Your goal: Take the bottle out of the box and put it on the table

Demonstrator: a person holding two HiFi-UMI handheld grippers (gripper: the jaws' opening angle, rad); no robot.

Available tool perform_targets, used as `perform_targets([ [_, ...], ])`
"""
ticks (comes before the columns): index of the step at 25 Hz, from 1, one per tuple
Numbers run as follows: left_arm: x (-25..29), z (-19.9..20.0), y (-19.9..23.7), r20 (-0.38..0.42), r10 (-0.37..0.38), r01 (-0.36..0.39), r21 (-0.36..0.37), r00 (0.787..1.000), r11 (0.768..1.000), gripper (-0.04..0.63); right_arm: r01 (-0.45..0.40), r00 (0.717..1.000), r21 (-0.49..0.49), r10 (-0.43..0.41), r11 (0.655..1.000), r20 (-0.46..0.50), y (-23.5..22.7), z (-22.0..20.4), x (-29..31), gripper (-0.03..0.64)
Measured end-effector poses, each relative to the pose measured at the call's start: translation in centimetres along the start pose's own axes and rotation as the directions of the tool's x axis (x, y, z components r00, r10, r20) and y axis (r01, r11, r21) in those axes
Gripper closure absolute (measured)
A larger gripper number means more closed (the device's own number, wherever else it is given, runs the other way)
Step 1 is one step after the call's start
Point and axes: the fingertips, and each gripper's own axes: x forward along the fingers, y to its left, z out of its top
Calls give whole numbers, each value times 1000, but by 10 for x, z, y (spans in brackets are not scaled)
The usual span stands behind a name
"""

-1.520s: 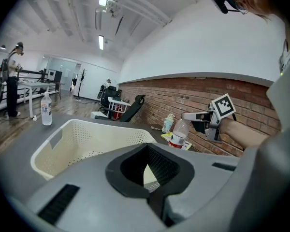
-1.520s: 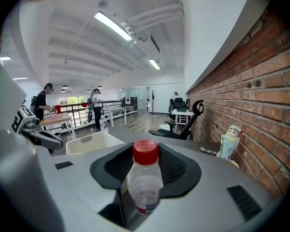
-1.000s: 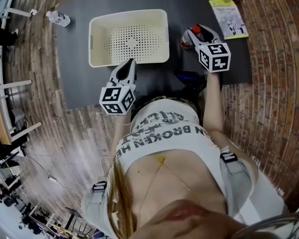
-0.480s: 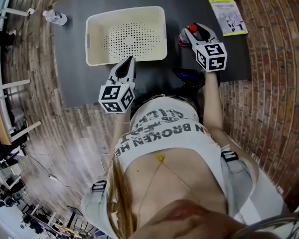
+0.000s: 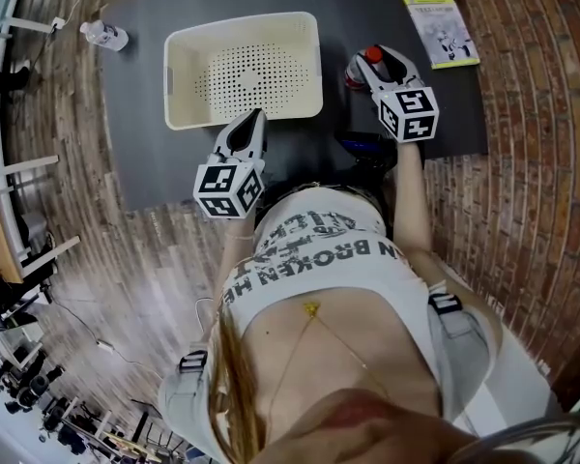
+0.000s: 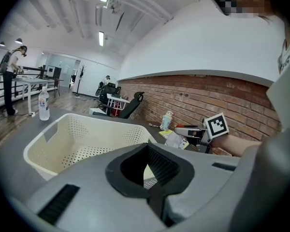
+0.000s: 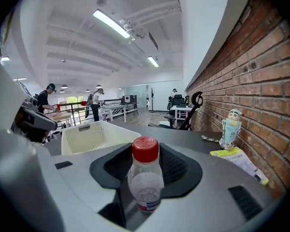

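A clear bottle (image 7: 146,180) with a red cap (image 5: 372,54) stands upright on the dark table (image 5: 155,153), right of the cream perforated box (image 5: 242,27). My right gripper (image 5: 367,64) surrounds it. Its jaws have just been opening, and the bottle sits between the pads (image 7: 181,166) with a thin gap showing on its left. The box (image 6: 63,129) looks empty inside. My left gripper (image 5: 252,119) hovers at the box's near edge, fingers drawn to a point with nothing in them.
A second water bottle (image 5: 106,35) stands at the table's far left corner. A yellow booklet (image 5: 440,29) and a small figurine (image 7: 231,122) lie at the far right by the brick wall. People and desks are in the background.
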Motion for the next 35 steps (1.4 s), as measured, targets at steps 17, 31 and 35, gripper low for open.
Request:
perform_targets([
  [17, -1, 3, 1, 17, -1, 0, 12, 1000, 1000, 591, 6, 1000, 13, -6, 1000, 5, -1, -3, -1, 451],
  [31, -5, 3, 2, 21, -6, 6, 8, 1000, 1000, 591, 13, 999, -14, -14, 1000, -37, -1, -10, -2, 440],
  [35, -8, 3, 9, 16, -4, 4, 2, 1000, 1000, 591, 40, 998, 24, -39, 999, -49, -3, -14, -10, 419],
])
